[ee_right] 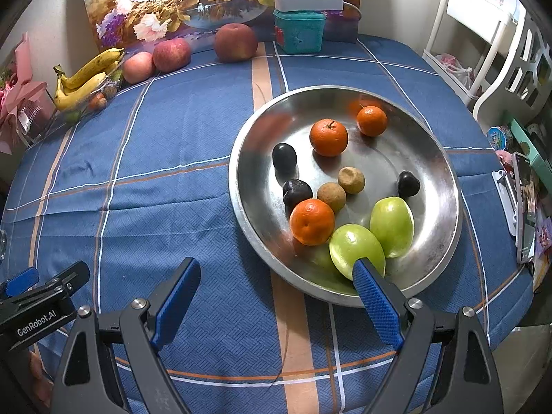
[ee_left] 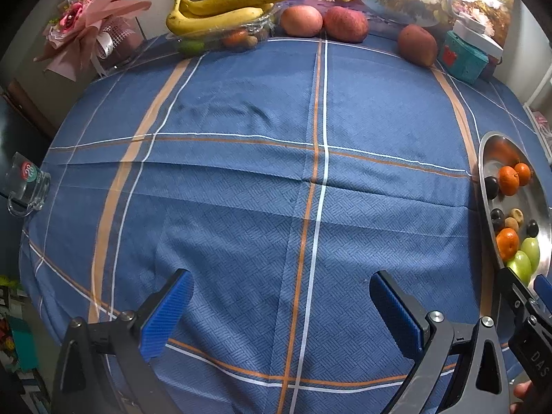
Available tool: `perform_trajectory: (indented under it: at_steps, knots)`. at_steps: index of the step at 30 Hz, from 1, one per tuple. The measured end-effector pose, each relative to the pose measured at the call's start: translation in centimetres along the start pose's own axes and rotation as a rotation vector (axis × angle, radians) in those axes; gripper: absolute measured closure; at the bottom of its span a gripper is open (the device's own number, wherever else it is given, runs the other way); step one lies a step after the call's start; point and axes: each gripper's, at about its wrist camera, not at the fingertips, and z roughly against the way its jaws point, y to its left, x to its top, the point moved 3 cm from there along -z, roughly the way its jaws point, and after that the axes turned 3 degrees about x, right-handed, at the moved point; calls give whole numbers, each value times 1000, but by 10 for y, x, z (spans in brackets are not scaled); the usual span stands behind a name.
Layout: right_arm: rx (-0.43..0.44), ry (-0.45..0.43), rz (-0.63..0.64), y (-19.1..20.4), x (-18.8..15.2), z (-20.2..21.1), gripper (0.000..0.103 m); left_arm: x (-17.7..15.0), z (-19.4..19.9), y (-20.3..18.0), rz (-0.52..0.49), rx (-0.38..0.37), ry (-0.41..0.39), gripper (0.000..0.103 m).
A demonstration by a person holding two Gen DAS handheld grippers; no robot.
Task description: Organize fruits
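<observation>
A round steel plate (ee_right: pixel 445 179) sits on the blue checked tablecloth and holds three oranges (ee_right: pixel 328 137), two green fruits (ee_right: pixel 392 221), three dark plums (ee_right: pixel 284 157) and two small brown fruits (ee_right: pixel 351 180). The plate also shows at the right edge of the left wrist view (ee_left: pixel 490 145). My right gripper (ee_right: pixel 276 269) is open and empty, its right finger over the plate's near rim. My left gripper (ee_left: pixel 281 281) is open and empty over bare cloth. Bananas (ee_left: pixel 220 10) lie on a clear tray (ee_left: pixel 241 32) with small fruits at the far left. Three red apples (ee_left: pixel 301 20) stand along the back.
A teal box (ee_right: pixel 298 31) with a white device on top stands at the back by a flower painting. A pink bouquet (ee_left: pixel 86 31) is at the far left, a glass mug (ee_left: pixel 27 186) at the left edge. A white shelf (ee_right: pixel 490 34) and a phone (ee_right: pixel 524 203) are at the right.
</observation>
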Motion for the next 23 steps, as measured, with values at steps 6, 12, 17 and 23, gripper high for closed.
perform_trajectory:
  at_steps: [6,12,17,23]
  knots:
    - [1,1,2,-1,0,0,13,2,-1,1,2,0,4,0]
    - [0,3,2,-1,-1,-1,13,5,10,2,-2,-2,-54,0]
    - [0,4,2,0,0,-1,13,5,9,1,0,-17,-44,0]
    - [1,5,4,0,-1,-1,13,5,10,2,12,-18,-46,0]
